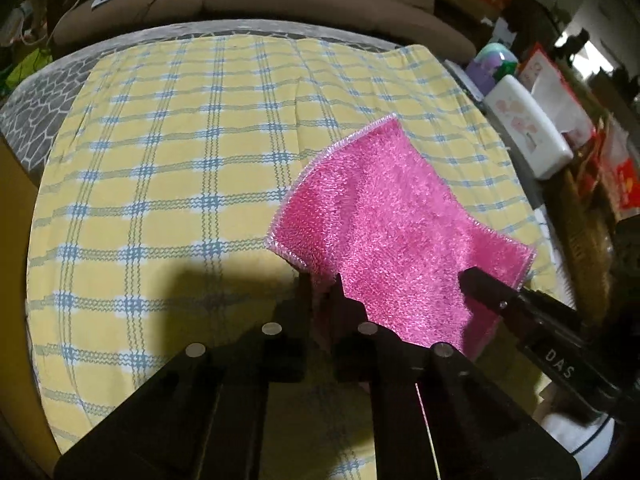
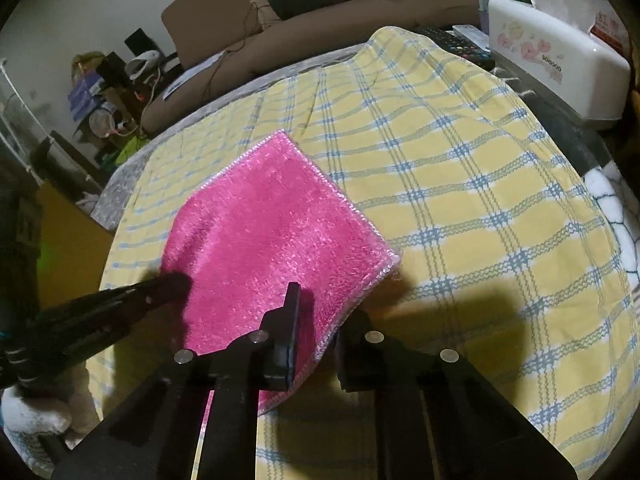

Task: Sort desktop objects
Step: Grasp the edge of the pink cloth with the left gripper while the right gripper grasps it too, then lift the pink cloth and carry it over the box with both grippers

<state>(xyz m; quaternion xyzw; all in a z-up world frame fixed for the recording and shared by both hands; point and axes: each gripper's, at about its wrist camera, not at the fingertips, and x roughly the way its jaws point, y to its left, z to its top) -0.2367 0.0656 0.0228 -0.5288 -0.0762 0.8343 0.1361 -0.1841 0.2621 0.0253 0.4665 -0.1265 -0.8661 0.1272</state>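
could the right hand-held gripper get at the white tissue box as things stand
Probably not right away: the right hand-held gripper is clamped on the pink cloth, as is the left hand-held gripper. The white tissue box sits unobstructed beyond the checked cloth.

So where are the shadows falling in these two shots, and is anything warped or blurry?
Left wrist view: the left gripper throws a dark shadow left of itself onto the yellow checked cloth; its grid lines bow from the fisheye. Right wrist view: the right gripper shadows the cloth to its right; the pink cloth looks slightly soft, and the corners go black.
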